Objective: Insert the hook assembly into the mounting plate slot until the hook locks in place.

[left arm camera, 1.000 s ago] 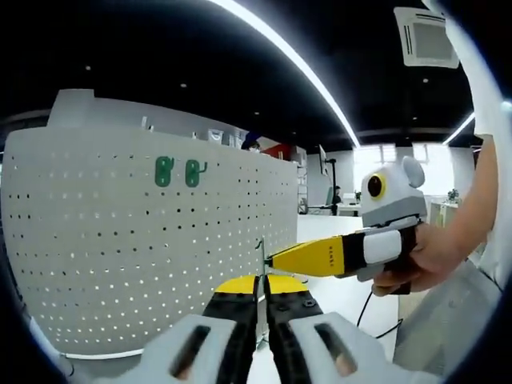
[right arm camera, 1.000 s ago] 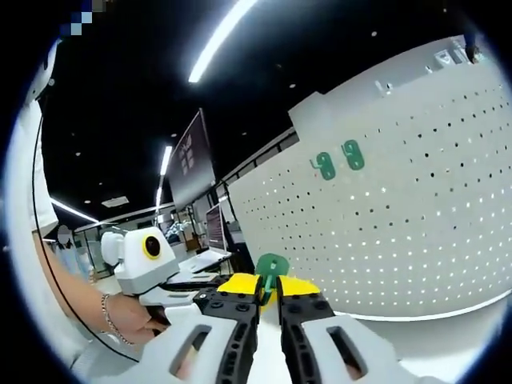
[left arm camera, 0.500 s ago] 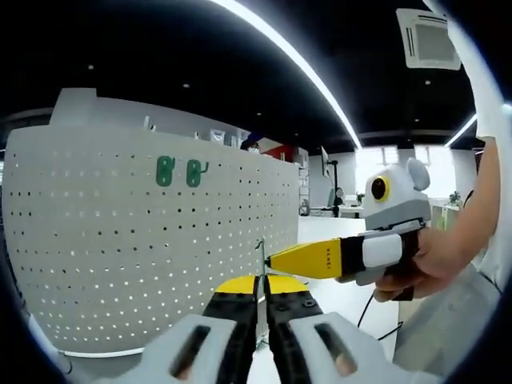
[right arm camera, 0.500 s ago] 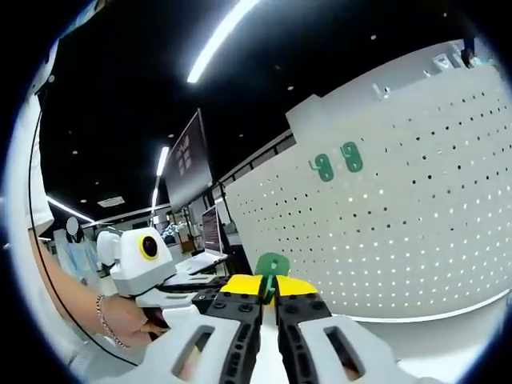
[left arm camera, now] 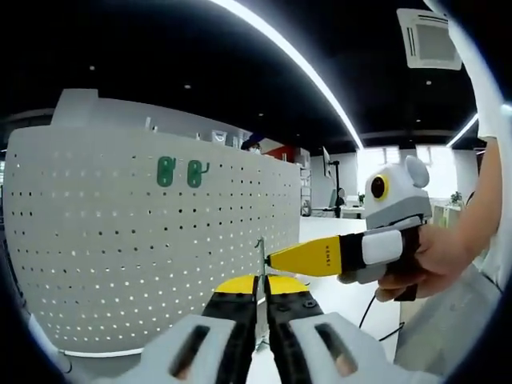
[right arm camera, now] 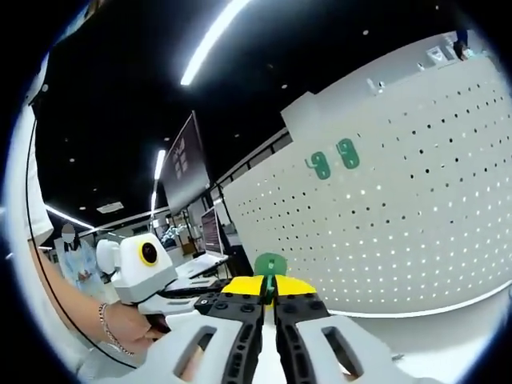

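In the left gripper view, the left gripper (left arm camera: 262, 282) has its jaws pressed nearly together on a thin upright metal hook (left arm camera: 260, 254) that stands up from between the yellow tips. The right gripper (left arm camera: 276, 260) comes in from the right, held by a person's hand (left arm camera: 428, 264), its yellow tip just beside that metal piece. To the left and farther off stands the white pegboard (left arm camera: 120, 256), with 2 green hook plates (left arm camera: 180, 172) mounted side by side near its top. In the right gripper view, the right gripper (right arm camera: 268, 290) is closed on a green hook plate (right arm camera: 270, 268) rising from between its tips. The pegboard (right arm camera: 416, 208) lies to the right, well apart from both grippers.
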Available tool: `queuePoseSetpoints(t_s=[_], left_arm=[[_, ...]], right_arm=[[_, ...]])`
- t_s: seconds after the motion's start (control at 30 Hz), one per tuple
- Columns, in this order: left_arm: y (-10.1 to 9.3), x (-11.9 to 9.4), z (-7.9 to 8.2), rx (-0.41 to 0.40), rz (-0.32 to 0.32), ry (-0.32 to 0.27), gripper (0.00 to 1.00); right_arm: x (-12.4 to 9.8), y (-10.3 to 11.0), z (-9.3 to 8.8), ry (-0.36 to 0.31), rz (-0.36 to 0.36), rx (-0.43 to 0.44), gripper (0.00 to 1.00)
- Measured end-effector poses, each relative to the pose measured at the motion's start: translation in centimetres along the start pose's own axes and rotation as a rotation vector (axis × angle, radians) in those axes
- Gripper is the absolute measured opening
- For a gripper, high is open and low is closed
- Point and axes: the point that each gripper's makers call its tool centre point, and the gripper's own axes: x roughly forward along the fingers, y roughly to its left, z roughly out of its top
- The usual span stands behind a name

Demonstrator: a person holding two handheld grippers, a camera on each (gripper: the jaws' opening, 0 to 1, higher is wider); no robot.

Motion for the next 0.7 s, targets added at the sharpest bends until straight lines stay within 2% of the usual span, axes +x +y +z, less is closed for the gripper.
queuePoseSetpoints(t_s=[0.27, 0.33, 0.47, 0.6, 0.7], left_arm=[[0.0, 0.0, -0.1, 0.008, -0.005, 0.012, 0.05], [-0.2, 0.0, -0.4, 0.017, -0.021, 0.032, 0.07], [-0.1, 0.2, -1.0, 0.011, -0.024, 0.056, 0.33], [0.0, 0.2, -1.3, -0.002, -0.021, 0.072, 0.48], [-0.1, 0.1, -1.6, -0.002, -0.028, 0.081, 0.52]], right_arm=[[0.0, 0.0, -0.1, 0.009, 0.008, 0.007, 0.0], [-0.2, 0.0, 0.1, 0.002, 0.012, 0.023, 0.0], [-0.4, -0.2, 0.1, 0.003, 0.008, 0.029, 0.0], [-0.5, -0.1, 0.1, 0.005, 0.015, 0.029, 0.0], [-0.6, 0.0, 0.1, 0.002, 0.021, 0.026, 0.0]])
